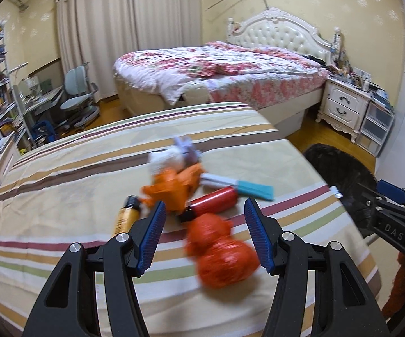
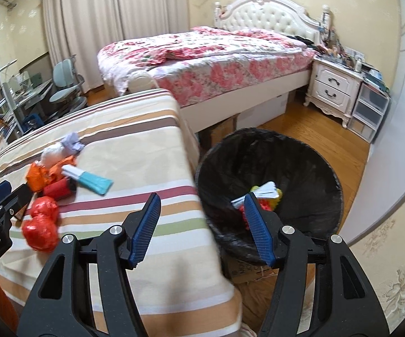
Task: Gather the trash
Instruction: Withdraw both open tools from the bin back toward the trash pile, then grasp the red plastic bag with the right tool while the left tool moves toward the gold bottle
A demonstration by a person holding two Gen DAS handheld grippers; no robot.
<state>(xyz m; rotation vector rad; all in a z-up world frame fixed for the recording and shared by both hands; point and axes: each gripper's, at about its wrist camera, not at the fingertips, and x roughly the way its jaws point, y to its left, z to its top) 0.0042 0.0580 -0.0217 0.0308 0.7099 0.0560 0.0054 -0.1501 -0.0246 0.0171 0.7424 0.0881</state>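
Observation:
Trash lies in a heap on the striped table (image 1: 62,185): a crumpled red bag (image 1: 219,252), a red tube (image 1: 216,203), an orange wrapper (image 1: 174,188), a teal tube (image 1: 247,188), a yellow bottle (image 1: 125,216) and white and lilac wads (image 1: 174,154). My left gripper (image 1: 204,216) is open and empty just above the red bag. My right gripper (image 2: 201,210) is open and empty, over the gap between the table (image 2: 135,146) and the black-lined bin (image 2: 300,168), which holds colourful trash (image 2: 261,196). The red bag (image 2: 41,221) and teal tube (image 2: 93,182) also show in the right wrist view.
The bin (image 1: 340,168) stands on the wood floor at the table's right edge. A bed with a floral cover (image 2: 208,56) is behind, a white nightstand (image 2: 334,87) at its right, a desk with a chair (image 1: 76,98) at far left.

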